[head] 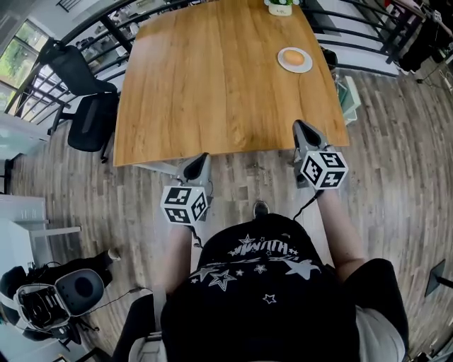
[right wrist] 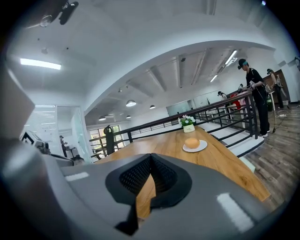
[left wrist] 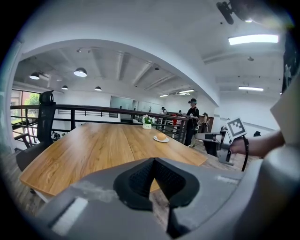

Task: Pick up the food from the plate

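The left gripper (head: 200, 160) and right gripper (head: 304, 129) both have their jaws closed tip to tip with nothing between them. The left is held just off the near edge of the table (head: 212, 78), and the right has its tip at that edge close to the near right corner. The bun (head: 294, 56) sits on a white plate (head: 306, 68) by the table's right edge toward the far right corner, well apart from both grippers. A small flower pot (head: 280, 8) stands at the far edge beyond it.
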Available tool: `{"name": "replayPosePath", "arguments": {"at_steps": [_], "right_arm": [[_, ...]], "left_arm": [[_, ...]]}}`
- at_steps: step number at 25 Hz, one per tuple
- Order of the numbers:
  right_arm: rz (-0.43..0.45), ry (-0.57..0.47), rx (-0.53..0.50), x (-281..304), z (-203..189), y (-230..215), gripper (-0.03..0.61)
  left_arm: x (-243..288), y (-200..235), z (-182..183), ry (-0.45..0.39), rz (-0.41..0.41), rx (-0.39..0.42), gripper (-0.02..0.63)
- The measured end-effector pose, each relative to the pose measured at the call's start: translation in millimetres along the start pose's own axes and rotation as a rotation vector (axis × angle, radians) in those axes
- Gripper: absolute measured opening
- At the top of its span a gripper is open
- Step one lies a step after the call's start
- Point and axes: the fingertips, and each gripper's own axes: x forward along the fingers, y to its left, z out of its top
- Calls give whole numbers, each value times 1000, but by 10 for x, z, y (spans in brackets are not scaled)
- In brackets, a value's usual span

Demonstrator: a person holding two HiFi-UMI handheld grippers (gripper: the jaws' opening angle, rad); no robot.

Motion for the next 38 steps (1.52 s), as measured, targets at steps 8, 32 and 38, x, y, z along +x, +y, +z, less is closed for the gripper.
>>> {"name": "replayPosePath", "arguments": {"at_steps": [8, 32, 38], "right_arm": [[9, 30, -15, 348, 68, -383, 0], [-142, 270, -217, 1498, 118, -1442, 356], [-184, 330, -313, 2015, 247, -1847, 356]], "left_arm": [[396, 34, 73, 7, 29, -24, 2], [1944, 807, 631, 63, -86, 0, 2], [2438, 984, 879, 77, -121, 11, 2]]}}
